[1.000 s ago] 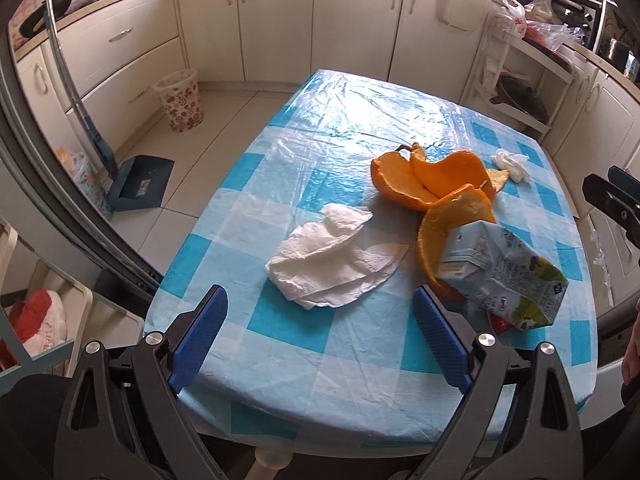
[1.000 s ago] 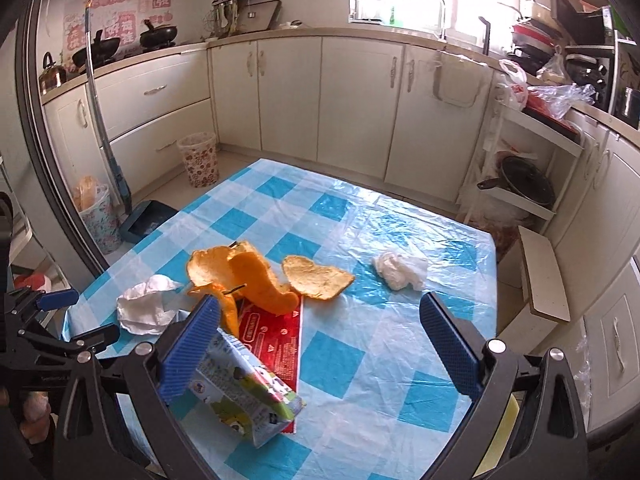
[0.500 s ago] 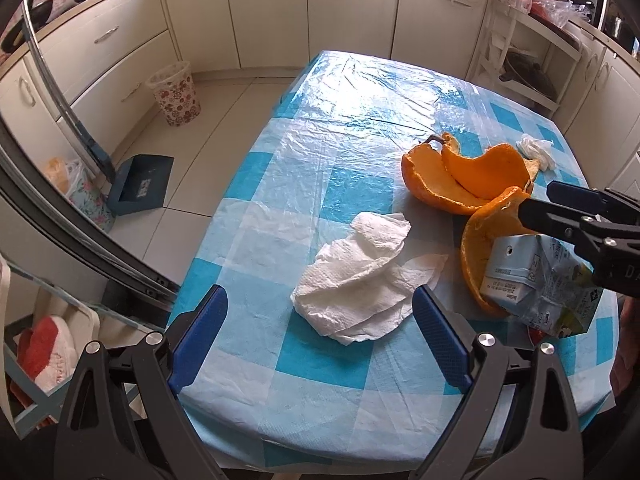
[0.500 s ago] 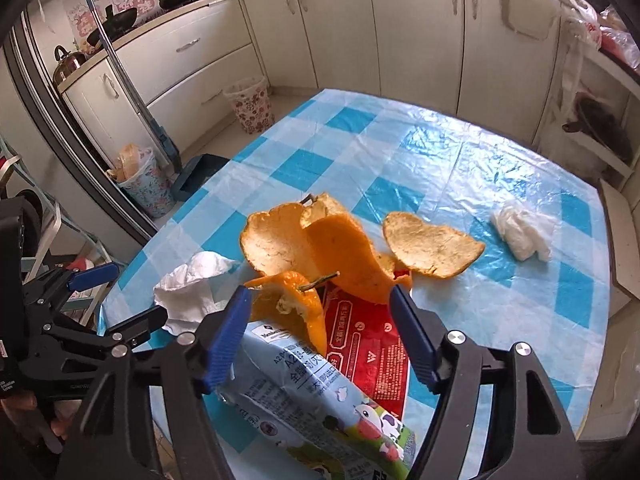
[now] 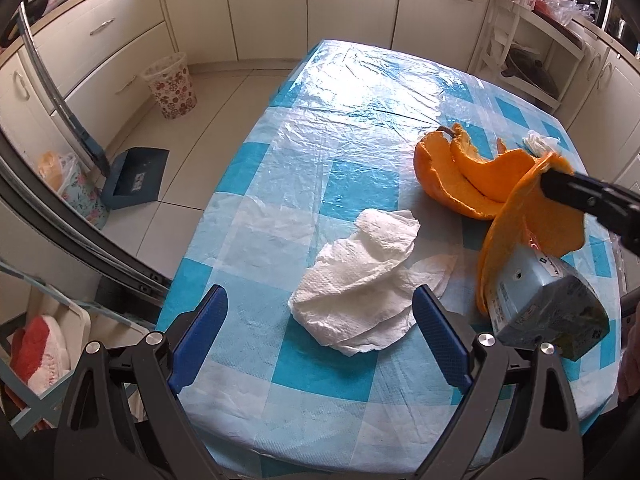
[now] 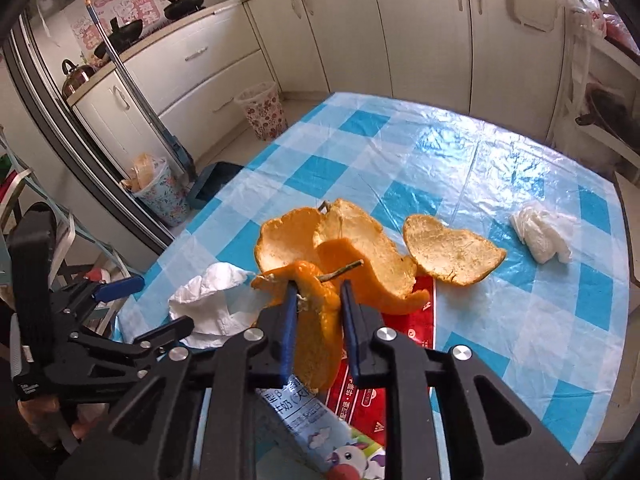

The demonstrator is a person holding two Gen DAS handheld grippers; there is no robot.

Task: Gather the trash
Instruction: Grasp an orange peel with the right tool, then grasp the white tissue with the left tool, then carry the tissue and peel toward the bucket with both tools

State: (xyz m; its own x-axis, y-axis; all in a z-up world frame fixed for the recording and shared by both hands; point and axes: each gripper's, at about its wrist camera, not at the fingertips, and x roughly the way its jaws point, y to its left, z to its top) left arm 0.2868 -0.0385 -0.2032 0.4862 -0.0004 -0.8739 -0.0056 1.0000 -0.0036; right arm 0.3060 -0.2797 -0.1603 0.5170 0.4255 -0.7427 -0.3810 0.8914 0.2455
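My right gripper [image 6: 318,300] is shut on an orange peel piece [image 6: 316,320], also seen in the left wrist view [image 5: 532,224]. More orange peel [image 6: 360,252] and a separate peel [image 6: 450,250] lie on the checked table [image 6: 460,152]. A crumpled white paper towel [image 5: 364,280] lies just ahead of my open, empty left gripper [image 5: 320,336]. A crushed milk carton [image 5: 548,308] lies under the held peel, on a red wrapper [image 6: 384,384]. A small wad of tissue [image 6: 540,232] sits at the table's right.
A floral waste bin [image 5: 170,86] stands on the floor by the cabinets. A second bin with a bag [image 6: 160,192] and a blue dustpan [image 5: 136,180] stand left of the table. A shelf rack [image 5: 524,40] stands at the far right.
My right gripper has moved down onto the peel and closed on it. My left gripper has moved closer to the paper towel and stayed open.
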